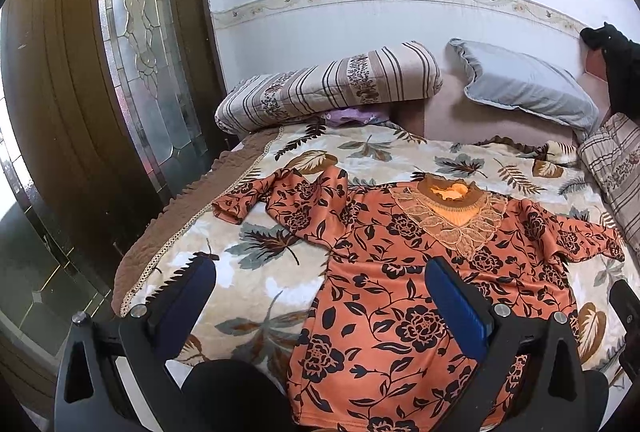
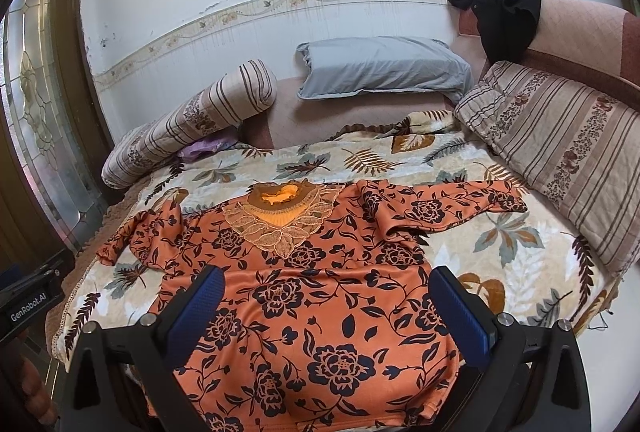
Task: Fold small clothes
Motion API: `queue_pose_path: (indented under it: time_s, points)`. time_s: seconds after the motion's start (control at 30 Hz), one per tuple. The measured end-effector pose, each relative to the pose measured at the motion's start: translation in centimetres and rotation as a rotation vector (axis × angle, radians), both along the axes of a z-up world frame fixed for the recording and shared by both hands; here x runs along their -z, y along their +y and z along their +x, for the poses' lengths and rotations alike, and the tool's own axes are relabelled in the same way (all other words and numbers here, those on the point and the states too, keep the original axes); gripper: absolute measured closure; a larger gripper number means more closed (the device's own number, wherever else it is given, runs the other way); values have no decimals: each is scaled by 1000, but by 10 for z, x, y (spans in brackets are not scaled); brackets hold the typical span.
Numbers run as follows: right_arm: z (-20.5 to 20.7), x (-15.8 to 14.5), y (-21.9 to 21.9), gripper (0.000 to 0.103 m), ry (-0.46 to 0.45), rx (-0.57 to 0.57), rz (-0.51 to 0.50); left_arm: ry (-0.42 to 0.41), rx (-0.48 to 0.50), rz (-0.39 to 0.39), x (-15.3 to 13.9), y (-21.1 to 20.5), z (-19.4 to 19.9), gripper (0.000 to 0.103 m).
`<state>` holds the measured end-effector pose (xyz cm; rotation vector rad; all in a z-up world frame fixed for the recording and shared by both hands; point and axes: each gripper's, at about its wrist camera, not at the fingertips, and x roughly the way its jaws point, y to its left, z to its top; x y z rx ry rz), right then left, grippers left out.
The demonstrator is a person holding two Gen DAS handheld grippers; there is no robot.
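An orange top with black flowers (image 1: 384,296) lies face up and spread on the bed, lace collar (image 1: 452,216) toward the pillows, both sleeves out to the sides. It also shows in the right wrist view (image 2: 304,296). My left gripper (image 1: 320,280) is open and empty, hovering over the top's lower left edge. My right gripper (image 2: 326,290) is open and empty, hovering over the top's lower middle. The left gripper's body shows at the left edge of the right wrist view (image 2: 28,296).
A leaf-print blanket (image 2: 512,256) covers the bed. Striped bolsters (image 2: 192,120) (image 2: 560,152) and a grey pillow (image 2: 380,66) lie at the head. A black garment (image 2: 504,16) hangs on the headboard. A glass-panelled door (image 1: 136,64) stands to the left.
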<state>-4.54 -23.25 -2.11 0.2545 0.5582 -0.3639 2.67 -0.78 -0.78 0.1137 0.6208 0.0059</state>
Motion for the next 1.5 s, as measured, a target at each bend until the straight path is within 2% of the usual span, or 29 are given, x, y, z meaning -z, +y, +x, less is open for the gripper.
queue_pose_path:
  time_s: [0.8, 1.5]
  points:
    - [14, 13, -8, 0, 34, 5, 35, 35, 3, 24, 15, -10, 16, 0]
    - [47, 35, -24, 0, 88, 13, 61, 85, 16, 49, 37, -27, 48, 0]
